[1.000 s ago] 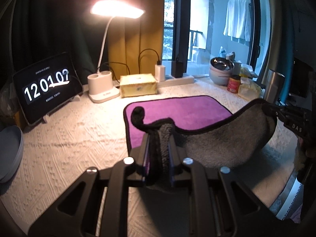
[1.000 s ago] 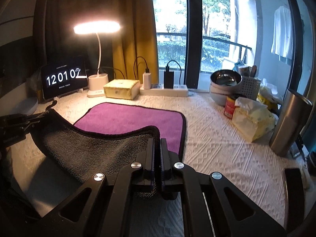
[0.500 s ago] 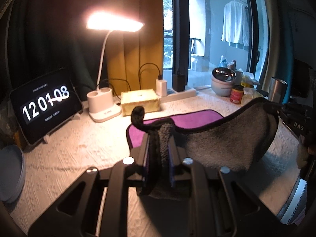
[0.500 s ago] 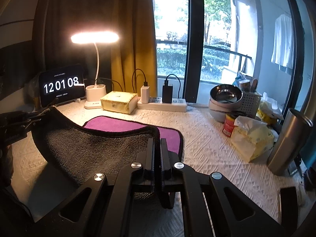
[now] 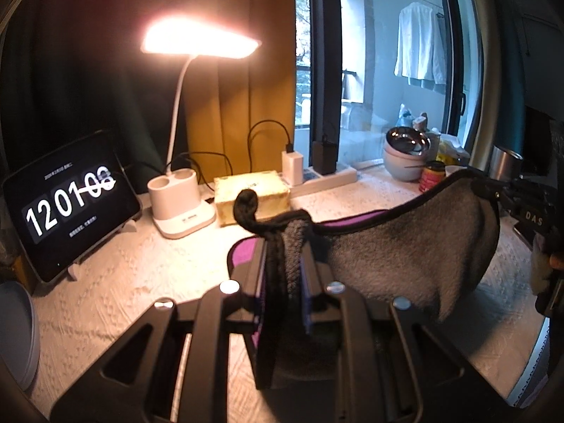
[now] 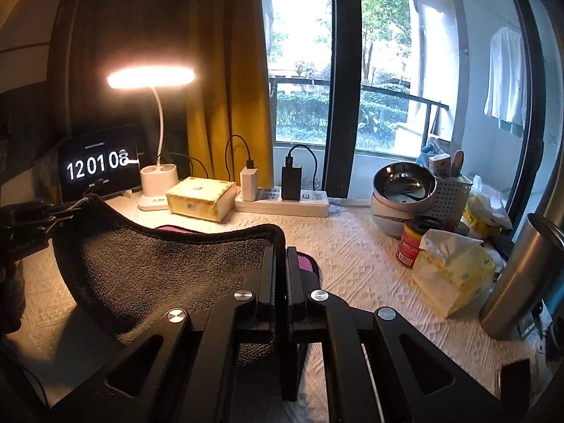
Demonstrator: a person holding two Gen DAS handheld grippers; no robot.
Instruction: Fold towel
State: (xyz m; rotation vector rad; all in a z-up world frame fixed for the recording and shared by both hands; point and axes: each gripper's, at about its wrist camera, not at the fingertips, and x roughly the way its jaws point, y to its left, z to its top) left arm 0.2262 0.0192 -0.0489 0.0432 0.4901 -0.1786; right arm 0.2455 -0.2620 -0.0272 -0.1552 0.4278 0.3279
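Note:
The towel is purple on one face, grey on the other, with a black hem. My left gripper is shut on one near corner, whose black loop sticks up. My right gripper is shut on the other near corner. The near edge hangs lifted between them, grey side toward me. The far part lies on the table, with only slivers of purple showing. Each gripper shows at the edge of the other's view: the right gripper in the left wrist view, the left gripper in the right wrist view.
Along the back of the white tablecloth stand a clock display, a lit lamp, a yellow box and a power strip. At right are bowls, a red can, tissues and a steel tumbler.
Both grippers have lifted the towel's near edge higher and carried it toward the back. The raised grey side now hides most of the purple face.

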